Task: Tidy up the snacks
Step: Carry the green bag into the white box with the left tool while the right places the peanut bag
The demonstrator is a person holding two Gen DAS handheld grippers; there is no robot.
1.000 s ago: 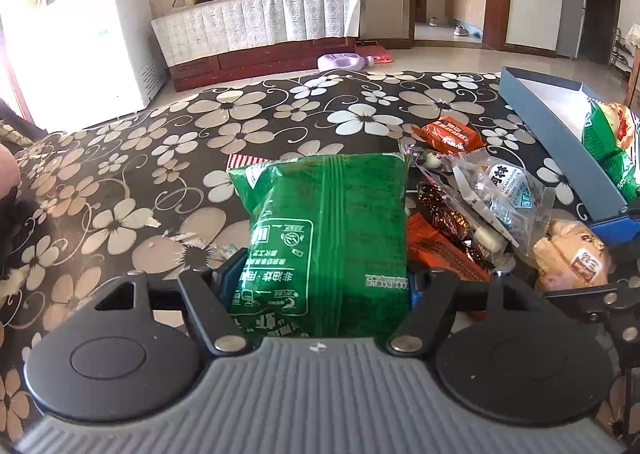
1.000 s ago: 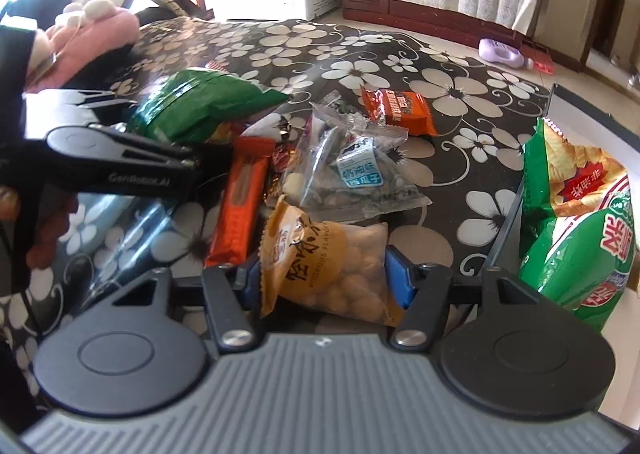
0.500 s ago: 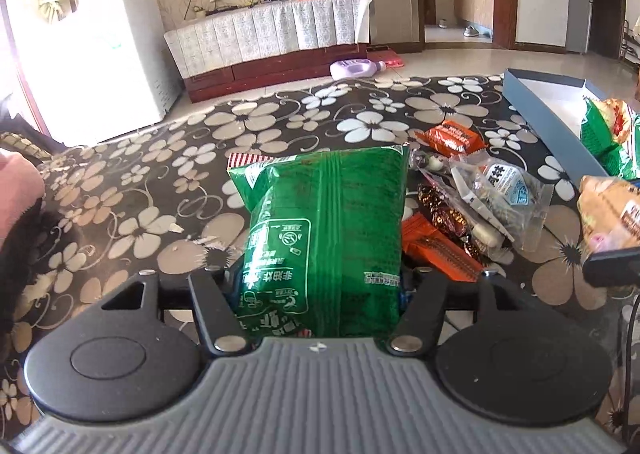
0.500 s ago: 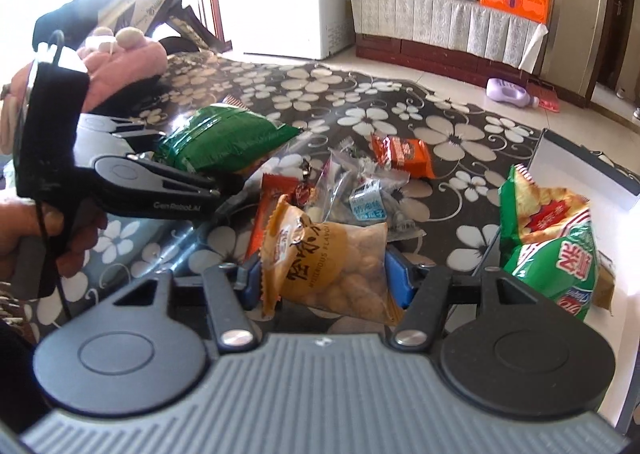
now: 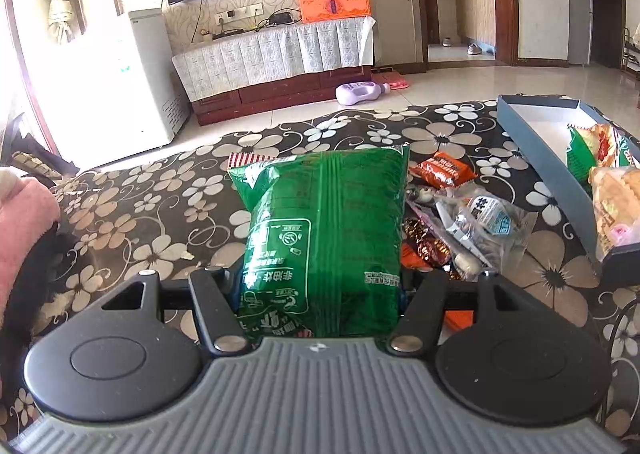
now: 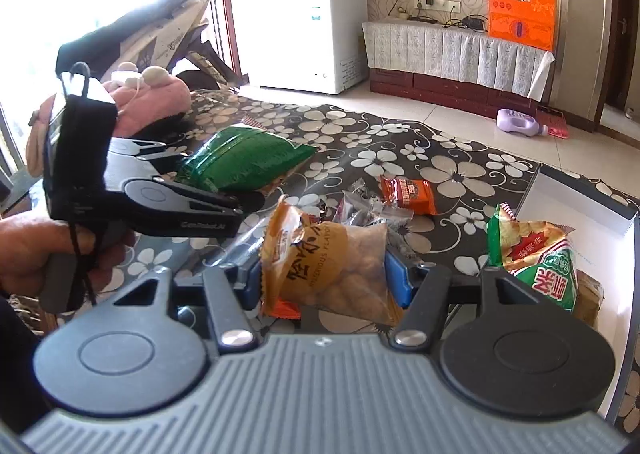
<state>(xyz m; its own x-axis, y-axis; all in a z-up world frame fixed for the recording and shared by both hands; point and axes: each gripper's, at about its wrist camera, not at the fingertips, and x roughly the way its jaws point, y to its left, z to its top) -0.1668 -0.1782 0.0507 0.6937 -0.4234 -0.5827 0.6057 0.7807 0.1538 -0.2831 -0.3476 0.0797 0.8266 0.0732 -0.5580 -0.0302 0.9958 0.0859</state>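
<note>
A green snack bag [image 5: 320,230] stands upright between the fingers of my left gripper [image 5: 320,286], which is shut on it and holds it above the flowered table [image 5: 160,193]. The right wrist view shows that same green bag [image 6: 244,161] in the left gripper [image 6: 240,201], with a hand [image 6: 40,250] on the handle. My right gripper [image 6: 324,278] is shut on a tan bag of nuts [image 6: 332,262], its blue pads [image 6: 396,278] pressing both sides. This tan bag [image 5: 616,205] shows at the right edge of the left wrist view.
A blue box [image 5: 536,149] on the right holds a green-and-red chip bag [image 6: 536,254]. Loose snacks lie mid-table: an orange-red packet [image 5: 442,167], a clear wrapped pack [image 5: 480,217], an orange bar [image 5: 416,258]. Pink cloth [image 6: 152,101] sits at the table's left end.
Both grippers have risen off the table with their bags, and more of the room shows beyond. The tan bag has moved up and toward the blue box.
</note>
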